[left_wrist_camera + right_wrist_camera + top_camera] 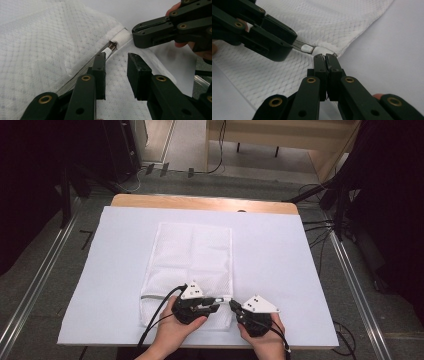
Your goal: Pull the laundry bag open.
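A white mesh bag [192,255] lies flat on the white sheet [285,270], its zipper edge nearest me. My left gripper [217,301] rests low over that edge, jaws apart, with the white zipper pull [108,51] just off the tip of one jaw and mesh [50,37] under both. Nothing is pinched between its pads. From the right, my right gripper [232,304] meets the bag's near right corner. Its jaws [326,56] are pressed together on the fabric beside the padded zipper end [322,50]. The two grippers' tips are almost touching.
The sheet covers a wooden table whose far edge [200,202] shows bare. Bare sheet lies left and right of the bag. Metal floor rails [30,290] run along both sides, with cables [320,227] and dark stands beyond the right edge.
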Demonstrator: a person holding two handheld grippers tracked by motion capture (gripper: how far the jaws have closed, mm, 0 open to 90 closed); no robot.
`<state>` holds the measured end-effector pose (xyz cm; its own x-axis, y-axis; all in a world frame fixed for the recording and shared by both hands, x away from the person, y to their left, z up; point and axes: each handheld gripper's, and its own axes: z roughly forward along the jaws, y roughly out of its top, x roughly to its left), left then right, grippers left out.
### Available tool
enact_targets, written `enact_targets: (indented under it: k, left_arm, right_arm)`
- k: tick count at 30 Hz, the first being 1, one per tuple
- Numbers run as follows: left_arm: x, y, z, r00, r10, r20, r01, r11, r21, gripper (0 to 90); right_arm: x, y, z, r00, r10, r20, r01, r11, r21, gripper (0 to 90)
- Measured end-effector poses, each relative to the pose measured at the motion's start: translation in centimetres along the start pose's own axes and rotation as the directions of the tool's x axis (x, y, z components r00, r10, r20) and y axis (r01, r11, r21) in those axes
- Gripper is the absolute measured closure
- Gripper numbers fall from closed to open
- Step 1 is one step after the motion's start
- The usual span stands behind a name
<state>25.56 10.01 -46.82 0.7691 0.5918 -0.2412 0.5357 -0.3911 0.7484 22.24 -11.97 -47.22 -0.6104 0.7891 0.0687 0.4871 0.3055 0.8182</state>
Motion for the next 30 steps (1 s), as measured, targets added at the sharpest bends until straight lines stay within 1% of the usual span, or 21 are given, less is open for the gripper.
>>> enact_targets:
  k: [1, 2, 3, 5, 6, 7, 8, 9, 11, 12, 14, 17, 19, 20, 22, 23, 25, 26, 28, 29, 30]
  left_arm:
    - [0.1, 0.0, 0.2, 1.0, -0.006, 0.003, 0.006, 1.0, 0.001, 69.5]
    - [0.1, 0.0, 0.4, 0.9999, -0.013, -0.004, 0.013, 0.9999, 0.004, 69.7]
    - [0.2, 0.0, 0.5, 0.9999, -0.014, -0.002, 0.014, 0.9998, 0.011, 69.7]
    - [0.1, 0.0, 0.5, 0.9998, -0.012, -0.015, 0.013, 0.9999, 0.01, 68.5]
    - [0.1, 0.0, 0.4, 0.9996, -0.004, -0.029, 0.004, 0.9999, 0.009, 63.8]
    - [0.1, 0.0, 0.4, 0.9988, -0.002, -0.049, 0.002, 0.9999, 0.011, 61.1]
    - [0.1, 0.0, 0.4, 0.9988, -0.002, -0.049, 0.002, 0.9999, 0.011, 58.5]
    - [0.3, 0.0, 0.5, 0.9989, -0.01, -0.046, 0.011, 0.9997, 0.023, 58.5]
    - [0.4, 0.0, 0.7, 0.9991, -0.029, -0.029, 0.03, 0.9989, 0.035, 54.1]
    - [0.4, 0.1, 0.7, 0.9991, -0.031, -0.028, 0.032, 0.9988, 0.037, 53.4]
    - [0.4, 0.1, 0.8, 0.9991, -0.038, -0.02, 0.038, 0.9985, 0.038, 52.3]
    - [0.5, 0.1, 0.8, 0.9983, -0.057, -0.001, 0.057, 0.9976, 0.039, 52.1]
    - [0.7, 0.1, 0.8, 0.9979, -0.063, 0.018, 0.062, 0.9973, 0.04, 52.2]
    - [0.7, 0.1, 0.8, 0.998, -0.06, 0.022, 0.059, 0.9974, 0.042, 54.2]
    - [0.6, 0.2, 0.9, 0.9976, -0.054, 0.045, 0.051, 0.9975, 0.049, 55.1]
    - [0.5, 0.2, 1.0, 0.9978, -0.044, 0.049, 0.041, 0.9976, 0.056, 55.1]
    - [0.3, 0.2, 1.1, 0.9987, -0.03, 0.04, 0.028, 0.9978, 0.06, 54.4]
    - [0.3, 0.2, 1.1, 0.9987, -0.031, 0.042, 0.028, 0.998, 0.057, 54.4]
    - [0.4, 0.3, 0.8, 0.9978, -0.043, 0.051, 0.041, 0.9985, 0.036, 55.0]
    - [0.4, 0.3, 0.8, 0.9978, -0.043, 0.051, 0.041, 0.9985, 0.036, 56.2]
    - [0.4, 0.3, 0.8, 0.9973, -0.043, 0.06, 0.041, 0.9988, 0.028, 58.1]
  right_arm:
    - [0.0, 0.0, 0.0, 1.0, -0.005, -0.002, 0.005, 1.0, -0.003, 89.9]
    - [0.2, 0.1, -0.1, 0.9999, -0.01, -0.004, 0.01, 1.0, -0.011, 89.9]
    - [0.2, 0.1, -0.1, 0.9999, -0.01, -0.004, 0.01, 1.0, -0.011, 89.9]
    - [0.3, 0.2, -0.2, 0.9999, -0.016, -0.002, 0.016, 1.0, -0.017, 89.9]
    - [0.4, 0.2, -0.3, 0.9998, -0.017, -0.004, 0.017, 1.0, -0.025, 89.9]
    - [0.3, 0.3, -0.4, 0.9997, -0.023, -0.004, 0.023, 0.999, -0.029, 89.9]
    - [0.3, 0.3, -0.4, 0.9997, -0.023, -0.004, 0.023, 0.999, -0.029, 89.9]
    - [0.3, 0.3, -0.4, 0.9997, -0.023, -0.003, 0.023, 0.999, -0.035, 89.9]
    - [0.4, 0.3, -0.5, 0.9997, -0.023, -0.004, 0.023, 0.999, -0.043, 89.9]
    - [0.5, 0.3, -0.5, 0.9997, -0.025, -0.004, 0.025, 0.999, -0.048, 90.0]
    - [0.9, 0.4, -0.6, 0.9989, -0.046, -0.001, 0.046, 0.996, -0.072, 90.0]
    - [1.1, 0.5, -0.6, 0.9984, -0.056, 0.001, 0.056, 0.995, -0.077, 90.0]
    - [1.0, 0.5, -0.6, 0.9983, -0.058, 0.002, 0.058, 0.995, -0.076, 90.0]
    - [1.0, 0.4, -0.5, 0.9985, -0.055, 0.001, 0.054, 0.996, -0.075, 90.0]
    - [0.9, 0.4, -0.5, 0.9985, -0.055, 0.001, 0.055, 0.996, -0.071, 90.0]
    - [0.9, 0.4, -0.5, 0.9986, -0.053, 0.001, 0.053, 0.996, -0.071, 90.0]
    - [1.0, 0.4, -0.5, 0.9986, -0.053, 0.001, 0.053, 0.996, -0.073, 90.0]
    - [1.0, 0.5, -0.7, 0.9984, -0.056, 0.005, 0.056, 0.995, -0.084, 90.0]
    - [1.0, 0.5, -0.8, 0.9982, -0.06, 0.005, 0.06, 0.994, -0.093, 90.0]
    - [1.0, 0.5, -0.8, 0.9982, -0.06, 0.005, 0.06, 0.994, -0.093, 90.0]
    - [0.9, 0.6, -0.9, 0.9983, -0.058, 0.006, 0.058, 0.994, -0.094, 90.0]
